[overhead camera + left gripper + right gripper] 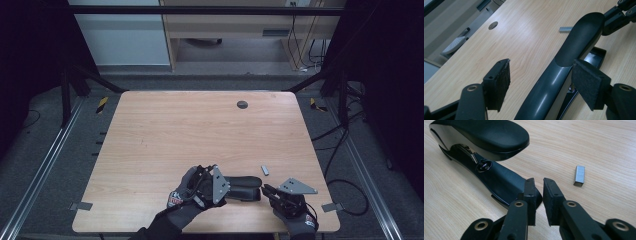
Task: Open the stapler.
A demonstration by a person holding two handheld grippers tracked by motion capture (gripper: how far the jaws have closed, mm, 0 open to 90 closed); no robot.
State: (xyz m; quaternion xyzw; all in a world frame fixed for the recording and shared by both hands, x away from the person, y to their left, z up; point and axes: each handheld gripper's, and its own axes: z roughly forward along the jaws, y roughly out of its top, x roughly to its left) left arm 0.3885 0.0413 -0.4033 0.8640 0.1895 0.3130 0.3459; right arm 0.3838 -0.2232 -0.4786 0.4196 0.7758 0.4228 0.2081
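Two grippers working one black plastic desk stapler [243,187] at table's [165,130] 6 o'clock | left gripper [541,82] straddling its handle, jaws wide, not clamping | right gripper [538,195] narrowing at base tip, likely steadying; contact unclear | small grey staple strip [265,170] waiting at stapler's 1 o'clock, probably for loading.

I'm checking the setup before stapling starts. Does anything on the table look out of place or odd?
Yes: a block of staples lies loose on the table, beside the black stapler rather than inside it.

floor [60,165]: grey carpet | desk [235,22]: wooden, behind | surroundings: dark
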